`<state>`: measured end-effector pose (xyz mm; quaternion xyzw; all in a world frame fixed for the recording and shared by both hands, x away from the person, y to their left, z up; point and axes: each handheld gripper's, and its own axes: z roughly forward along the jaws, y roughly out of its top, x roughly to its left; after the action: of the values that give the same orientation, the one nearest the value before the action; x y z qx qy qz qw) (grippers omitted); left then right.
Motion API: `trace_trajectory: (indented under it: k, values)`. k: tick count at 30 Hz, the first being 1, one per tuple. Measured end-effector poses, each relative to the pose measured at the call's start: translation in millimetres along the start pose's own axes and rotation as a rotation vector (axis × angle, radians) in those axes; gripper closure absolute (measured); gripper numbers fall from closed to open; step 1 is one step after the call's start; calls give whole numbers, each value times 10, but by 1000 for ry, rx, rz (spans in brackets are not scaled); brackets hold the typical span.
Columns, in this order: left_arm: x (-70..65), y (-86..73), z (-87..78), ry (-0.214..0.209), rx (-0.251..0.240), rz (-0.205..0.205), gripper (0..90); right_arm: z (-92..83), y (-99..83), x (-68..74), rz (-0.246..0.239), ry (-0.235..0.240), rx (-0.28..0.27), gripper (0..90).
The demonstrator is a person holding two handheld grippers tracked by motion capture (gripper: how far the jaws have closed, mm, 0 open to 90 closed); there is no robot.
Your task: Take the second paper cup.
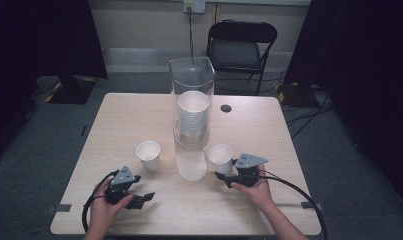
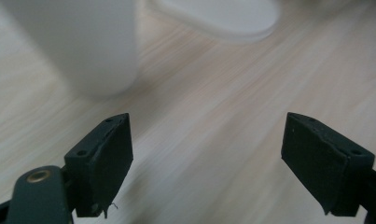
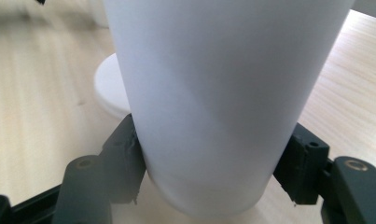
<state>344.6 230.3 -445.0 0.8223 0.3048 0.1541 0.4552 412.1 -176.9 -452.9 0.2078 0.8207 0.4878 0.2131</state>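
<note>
Clear dispenser (image 1: 191,82) w/ stacked cups stands mid-table (image 1: 119,115); white lid (image 1: 191,165) lies flat just in front of it. Right gripper (image 1: 228,177) is clamped on a white cup (image 1: 220,158) just right of the lid, jaws pressing both sides; left gripper (image 1: 141,198) is front-left of dispenser, jaws wide apart, nothing between; second cup (image 1: 148,155) stands left of the lid, just beyond it.
</note>
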Motion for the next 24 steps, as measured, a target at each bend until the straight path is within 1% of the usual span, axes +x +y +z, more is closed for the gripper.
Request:
trace_trajectory:
  k: [1, 2, 3, 4, 6, 7, 9, 10, 12, 13, 14, 15, 16, 17, 18, 19, 20, 21, 22, 23, 24]
  values:
    - [-60, 58, -13, -13, -28, 24, 164, -17, -12, 10, -2, 2, -1, 346]
    - [-135, 117, -23, -24, -50, 21, 164, -34, -27, 23, -7, 4, -10, 345]
    - [-209, 199, -34, -35, -70, 42, 161, -50, -34, 36, -20, 8, -13, 345]
    - [-270, 266, -40, -48, -86, 43, 158, -63, -38, 59, -33, 11, -14, 345]
    - [-377, 383, -41, -62, -103, 19, 158, -68, -41, 91, -37, 28, -20, 345]
    - [-422, 449, -38, -54, -106, 20, 155, -70, -41, 108, -40, 29, -19, 345]
    - [-533, 602, 4, -49, -99, -19, 158, -69, -39, 124, -29, 43, -34, 345]
    - [-561, 651, 17, -53, -96, -21, 158, -69, -38, 127, -27, 44, -39, 345]
    - [-639, 778, 63, -93, -101, -51, 158, -71, -37, 132, -31, 46, -42, 344]
    - [-673, 852, 99, -105, -103, -52, 161, -70, -37, 136, -32, 48, -45, 345]
    - [-686, 896, 118, -105, -97, -49, 167, -69, -36, 142, -41, 49, -49, 344]
    - [-695, 953, 158, -107, -106, -42, 169, -67, -35, 149, -44, 49, -48, 344]
    - [-690, 988, 193, -117, -106, -52, 178, -60, -31, 163, -51, 53, -49, 344]
    - [-685, 1018, 232, -118, -109, -70, 190, -52, -28, 173, -53, 56, -53, 344]
    - [-683, 1041, 253, -114, -101, -75, 191, -45, -22, 182, -56, 61, -59, 343]
    - [-682, 1068, 301, -122, -113, -94, 199, -42, -18, 192, -59, 64, -59, 344]
    - [-682, 1086, 318, -119, -111, -98, 224, -31, -9, 209, -67, 66, -57, 344]
    - [-690, 1109, 348, -120, -119, -111, 239, -25, -5, 218, -73, 70, -56, 343]
    - [-691, 1135, 374, -128, -120, -126, 251, -13, -1, 229, -83, 77, -56, 343]
    - [-697, 1168, 395, -126, -121, -135, 261, -5, 3, 244, -92, 77, -49, 343]
    - [-701, 1197, 418, -135, -131, -146, 261, 4, 6, 258, -103, 76, -44, 343]
